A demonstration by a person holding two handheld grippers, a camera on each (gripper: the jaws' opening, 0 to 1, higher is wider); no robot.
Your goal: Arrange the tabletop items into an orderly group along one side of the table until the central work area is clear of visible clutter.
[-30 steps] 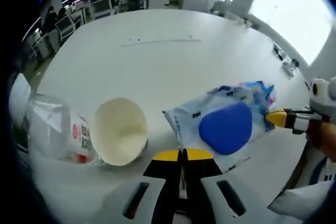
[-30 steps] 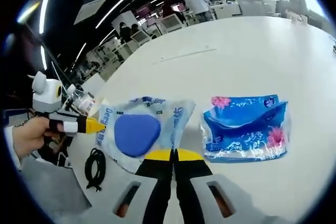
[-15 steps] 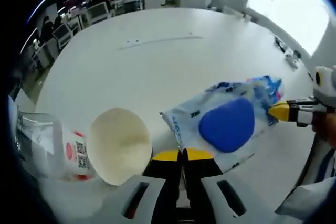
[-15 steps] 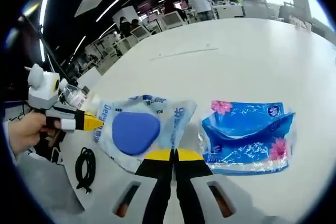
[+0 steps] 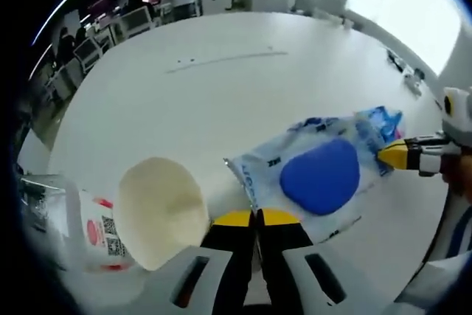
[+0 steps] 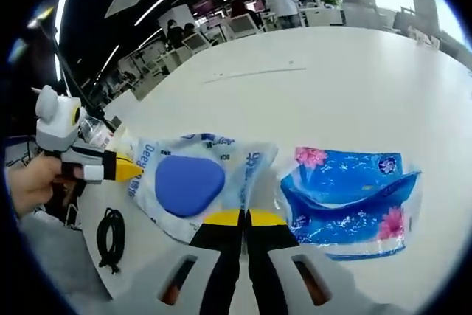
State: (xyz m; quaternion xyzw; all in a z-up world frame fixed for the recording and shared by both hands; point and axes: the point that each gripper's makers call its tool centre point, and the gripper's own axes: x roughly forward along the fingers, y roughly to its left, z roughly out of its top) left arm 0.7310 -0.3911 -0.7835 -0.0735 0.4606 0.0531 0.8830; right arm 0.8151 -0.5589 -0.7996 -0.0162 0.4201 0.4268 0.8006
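Both claws clamp the crinkly plastic wipes pack (image 6: 195, 182)

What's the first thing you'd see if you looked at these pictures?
The wet-wipes pack with the big blue lid jumps out first, lying on the white table with both shut grippers at it: the right gripper at its near edge, the left gripper at its end. Beside it lies a crumpled blue tissue pack, and the left gripper view shows a cream paper cup on its side.
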